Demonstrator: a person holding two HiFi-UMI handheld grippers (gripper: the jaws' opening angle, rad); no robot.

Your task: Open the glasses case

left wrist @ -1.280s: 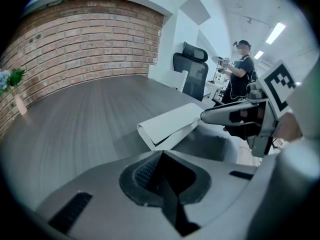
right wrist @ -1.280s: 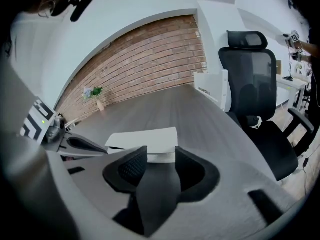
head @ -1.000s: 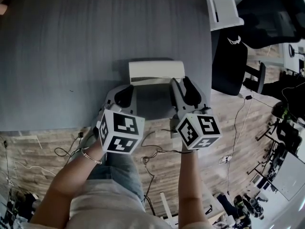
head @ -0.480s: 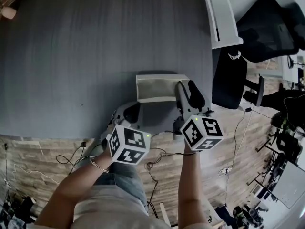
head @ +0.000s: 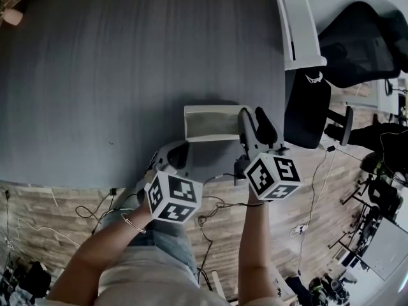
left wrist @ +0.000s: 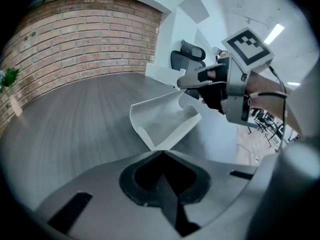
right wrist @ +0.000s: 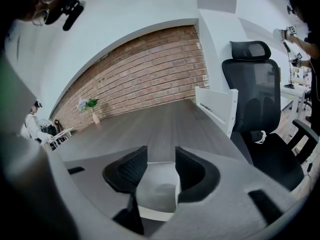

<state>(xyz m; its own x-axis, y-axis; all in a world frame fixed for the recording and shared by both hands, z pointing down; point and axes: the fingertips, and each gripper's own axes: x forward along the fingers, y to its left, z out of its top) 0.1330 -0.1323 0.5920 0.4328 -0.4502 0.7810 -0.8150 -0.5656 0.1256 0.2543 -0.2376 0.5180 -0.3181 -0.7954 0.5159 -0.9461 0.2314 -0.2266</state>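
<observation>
Right hand-held gripper [head: 251, 116] stood part-closed on the right end of the case [head: 210, 123], near the front edge of the worktop [head: 127, 75]. Over the last second the case had turned from showing me a closed top to showing its pale hollow. I had also drawn the left hand-held gripper [head: 179, 150] back from the case's front; its jaws were fully together and empty. I judged the case open, or nearly so, with little left of the task but release.

Head view gave only the outline. Left gripper view showed what it could not: the case as an open scoop, its near corner at or just short of my closed tip, and the right jaws pinching the far end. Right gripper view alone showed the end wall lying against one pad [right wrist: 192, 169].
</observation>
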